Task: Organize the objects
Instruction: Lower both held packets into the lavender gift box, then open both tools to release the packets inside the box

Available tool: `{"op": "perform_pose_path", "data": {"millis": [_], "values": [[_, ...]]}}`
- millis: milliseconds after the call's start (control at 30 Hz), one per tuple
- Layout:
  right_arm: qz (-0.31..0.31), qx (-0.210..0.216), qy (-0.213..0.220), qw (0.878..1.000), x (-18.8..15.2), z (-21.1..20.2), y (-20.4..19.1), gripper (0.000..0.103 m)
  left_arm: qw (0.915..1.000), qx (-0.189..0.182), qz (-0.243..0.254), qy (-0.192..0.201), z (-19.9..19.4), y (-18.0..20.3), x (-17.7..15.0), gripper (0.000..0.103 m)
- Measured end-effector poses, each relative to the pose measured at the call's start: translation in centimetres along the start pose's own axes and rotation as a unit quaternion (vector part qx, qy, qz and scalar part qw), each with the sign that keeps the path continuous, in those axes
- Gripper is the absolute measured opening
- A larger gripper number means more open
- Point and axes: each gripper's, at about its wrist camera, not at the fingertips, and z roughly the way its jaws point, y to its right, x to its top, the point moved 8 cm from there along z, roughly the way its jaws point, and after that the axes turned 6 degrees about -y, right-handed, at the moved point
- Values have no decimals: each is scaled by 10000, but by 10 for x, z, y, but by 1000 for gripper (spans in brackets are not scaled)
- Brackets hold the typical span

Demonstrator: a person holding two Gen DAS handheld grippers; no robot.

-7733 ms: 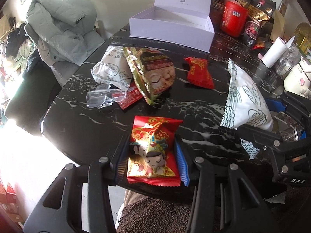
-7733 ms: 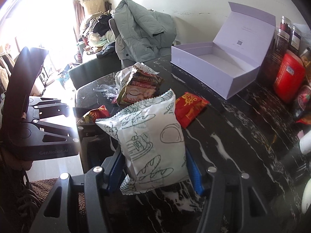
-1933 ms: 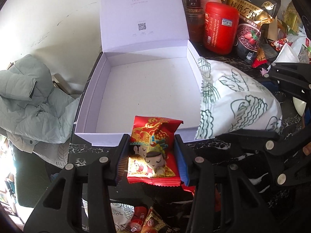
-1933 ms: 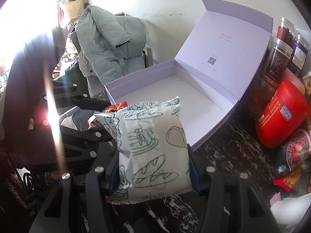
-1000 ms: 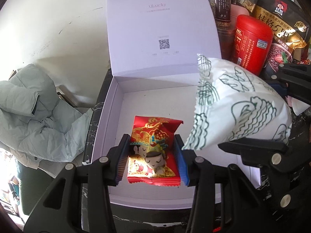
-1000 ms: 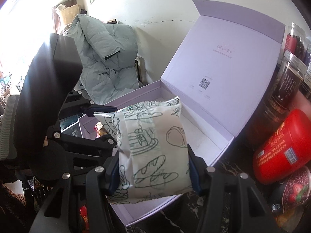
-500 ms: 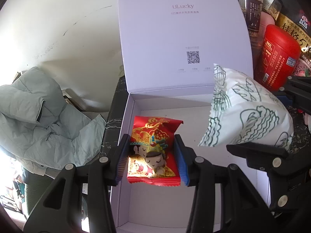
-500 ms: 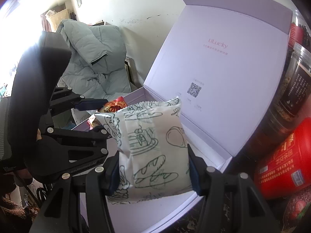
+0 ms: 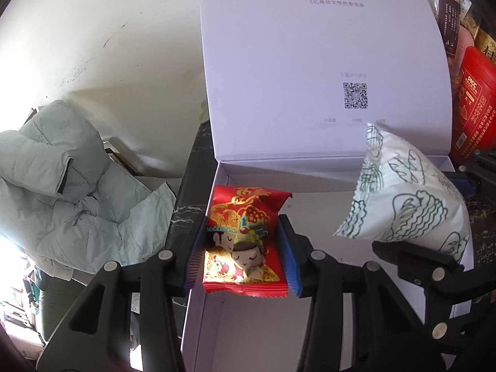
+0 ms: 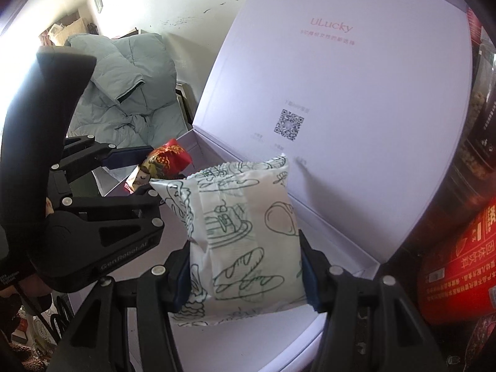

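Note:
My left gripper is shut on a red and gold snack packet with cartoon figures and holds it over the left side of the open pale purple box. My right gripper is shut on a white bread packet with green drawings, held over the box's right side near the raised lid. The white packet also shows in the left wrist view. The red packet and the left gripper show in the right wrist view.
The box stands on a black marble table. A red canister and dark jars crowd the box's right side. A grey-green padded jacket lies on a chair to the left, by the white wall.
Both grippers moved from the table's front over to the box and further in over its floor, each carrying its packet. The lid now fills more of both views.

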Motion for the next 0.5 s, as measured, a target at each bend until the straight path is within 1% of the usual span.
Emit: {"op": "perform_pose_path", "data": {"millis": [200, 333, 500], "values": [[52, 11, -143, 9999, -6, 8, 2, 58, 9999, 56, 100, 6, 3, 6, 2, 43], [135, -83, -241, 9996, -11, 14, 6, 58, 9999, 61, 109, 6, 3, 7, 2, 43], [190, -91, -258, 9994, -15, 14, 8, 58, 9999, -17, 102, -1, 4, 9, 3, 43]]}}
